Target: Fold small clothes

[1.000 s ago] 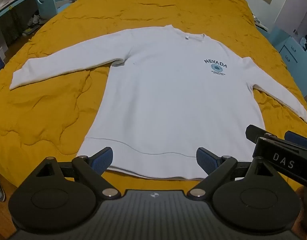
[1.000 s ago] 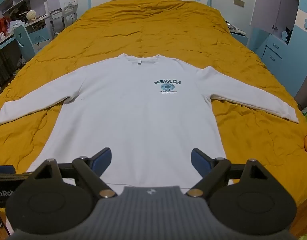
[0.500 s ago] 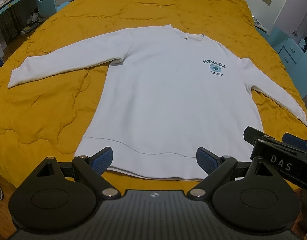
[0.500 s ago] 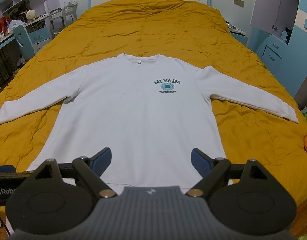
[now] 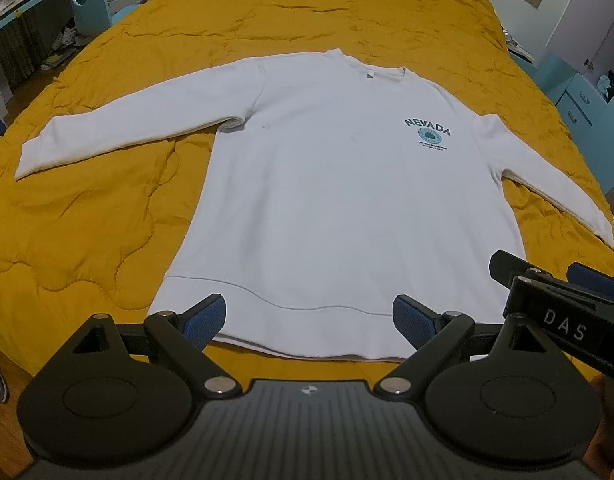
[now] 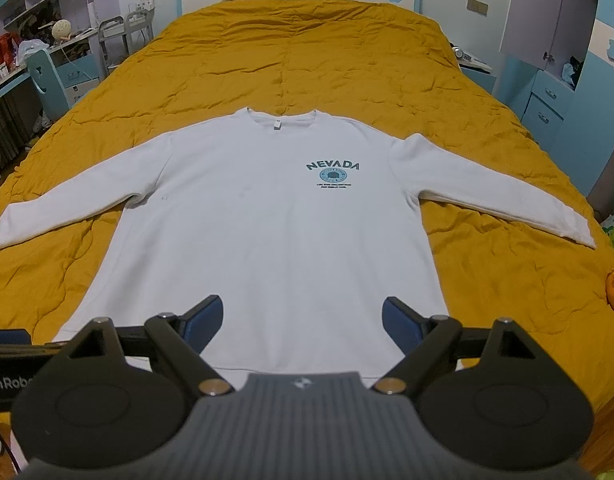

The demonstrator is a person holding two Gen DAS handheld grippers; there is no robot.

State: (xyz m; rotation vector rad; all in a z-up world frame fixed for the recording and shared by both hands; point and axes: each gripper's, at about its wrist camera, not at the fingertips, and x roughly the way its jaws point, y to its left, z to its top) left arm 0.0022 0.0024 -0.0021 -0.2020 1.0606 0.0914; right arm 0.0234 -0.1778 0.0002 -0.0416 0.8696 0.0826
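Compared with one second ago, the left wrist view has shifted slightly, so the sweatshirt's hem sits a little higher and further left in frame; the right wrist view is nearly unchanged. Largest in view is the orange quilt (image 6: 307,60), which covers the bed from edge to edge. On it lies the white sweatshirt (image 6: 267,240), flat and face up, both sleeves spread outward, collar toward the headboard. Its chest print (image 6: 333,174) reads "NEVADA"; the smaller lines below the emblem are too fine to read. In the left wrist view the same sweatshirt (image 5: 347,200) is whole, while in the right wrist view the end of its left-hand sleeve is cut off by the frame edge. The hem is partly hidden behind each gripper body. The left gripper (image 5: 309,316) is spread wide, empty, above the hem; whether the pads touch cloth cannot be determined. The right gripper (image 6: 302,318) is likewise spread wide and empty, over the lower body of the garment.
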